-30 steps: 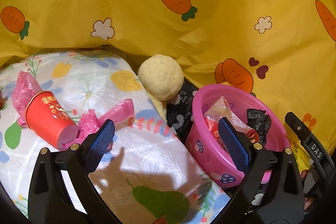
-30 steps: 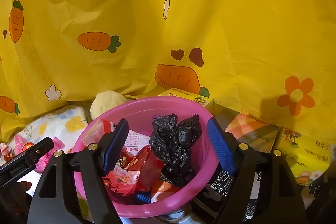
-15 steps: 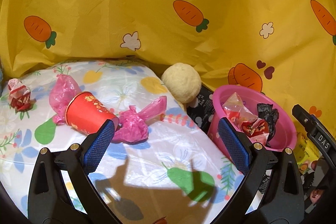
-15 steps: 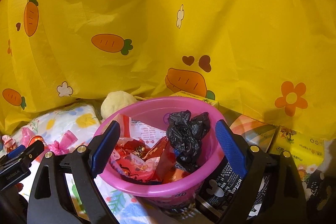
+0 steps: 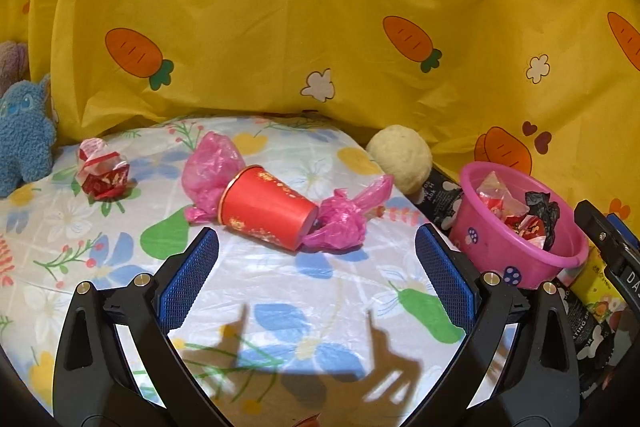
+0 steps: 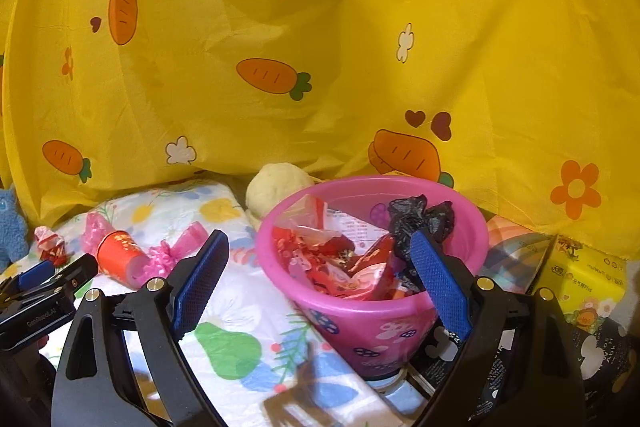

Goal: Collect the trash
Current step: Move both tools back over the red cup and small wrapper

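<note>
Pink plastic bucket [image 6: 372,307] is where the trash goes, and from my right gripper [image 6: 320,283] it sits dead ahead, its rim reaching between the blue pads. Jaws on that one are spread wide and gripping nothing. Inside the bucket I can see red wrappers [image 6: 320,251] and a crumpled black bag [image 6: 416,215].

My left gripper [image 5: 316,279] is also wide open and empty, hanging over a bare stretch of the floral sheet [image 5: 280,291], so plenty of room to move there. At 12 o'clock from it lies the red paper cup [image 5: 268,211] on its side, mouth toward 10 o'clock. One pink plastic bag [image 5: 212,167] is touching its rim end, another pink bag [image 5: 348,215] is against its base. A crumpled red-and-white wrapper [image 5: 102,171] sits apart at 10 o'clock, near a blue plush toy [image 5: 24,139] at the sheet's edge.

At 2 o'clock a cream ball [image 5: 400,157] rests at the sheet's far edge. Yellow carrot cloth [image 5: 320,27] walls off the whole back. Yellow tissue pack [image 6: 588,287] sits right of the bucket.
</note>
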